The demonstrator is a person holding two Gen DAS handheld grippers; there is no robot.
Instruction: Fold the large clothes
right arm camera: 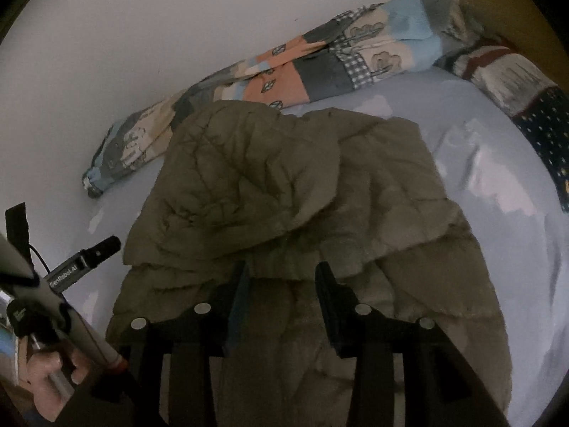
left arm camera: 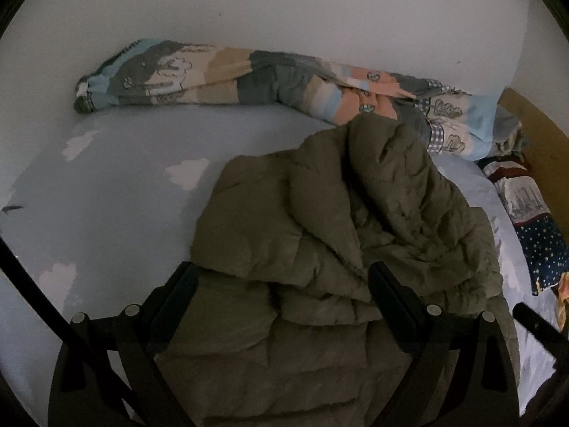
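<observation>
jacket [right arm camera: 284, 185] lies bunched mid-frame on bed [right arm camera: 480, 149], half folded | left gripper [left arm camera: 281, 284] wide open, holds nothing | right gripper [right arm camera: 281, 281] partly open, empty, above the fold

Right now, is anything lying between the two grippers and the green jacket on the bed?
Nothing visible does. The left gripper and right gripper are both open directly over the olive padded jacket; the patterned quilt lies behind it.

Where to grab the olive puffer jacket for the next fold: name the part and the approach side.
Judging by its pose, take the olive puffer jacket by the folded-over flap's free edge, coming from the camera side: that edge lies raised and loose on the jacket, while the far side abuts the patchwork quilt.
</observation>
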